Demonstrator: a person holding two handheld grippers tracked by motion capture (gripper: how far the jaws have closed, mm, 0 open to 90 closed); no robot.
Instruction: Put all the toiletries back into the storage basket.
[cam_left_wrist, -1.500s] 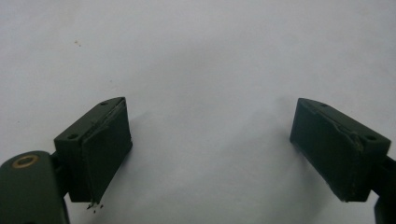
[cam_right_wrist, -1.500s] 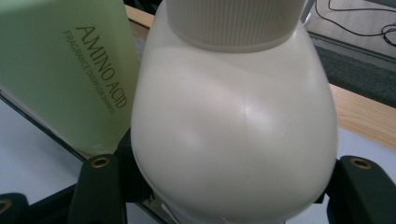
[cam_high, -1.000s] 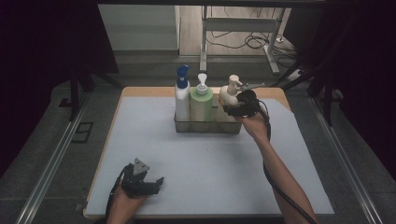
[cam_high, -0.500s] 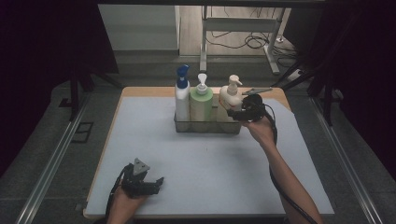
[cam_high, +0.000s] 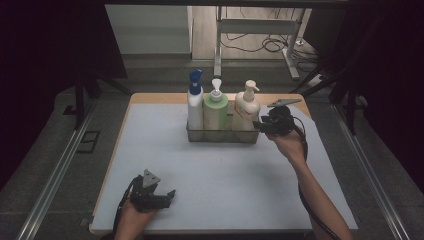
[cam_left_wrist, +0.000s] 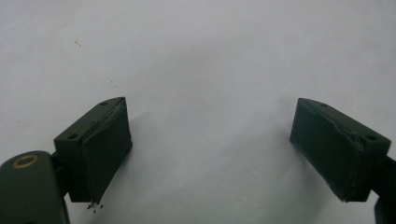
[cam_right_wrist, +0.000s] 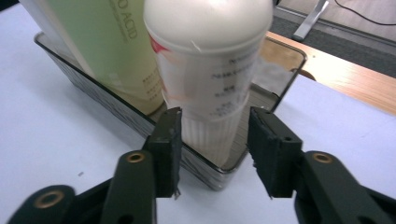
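Note:
A clear tray (cam_high: 222, 137) at the back of the white mat holds three pump bottles: a white one with a blue top (cam_high: 195, 107), a green one (cam_high: 215, 112) and a cream one (cam_high: 246, 110). My right gripper (cam_high: 260, 126) hovers just off the tray's right end, pointing at the cream bottle (cam_right_wrist: 210, 70). In the right gripper view its jaws (cam_right_wrist: 215, 135) have just been closing and stand narrowed but apart, short of the tray's corner (cam_right_wrist: 224, 179), gripping nothing. My left gripper (cam_high: 170, 195) rests low at the front left, open over bare mat (cam_left_wrist: 210, 149).
The white mat (cam_high: 225, 175) covers a wooden table whose edge (cam_high: 165, 98) shows along the back. Metal rails run down both sides of the table, and dark floor with cables and a stand lies beyond it.
The right gripper has drawn away from the cream bottle, rightward and a little toward the table's near side, and its jaws stand closer together. The left gripper has not moved.

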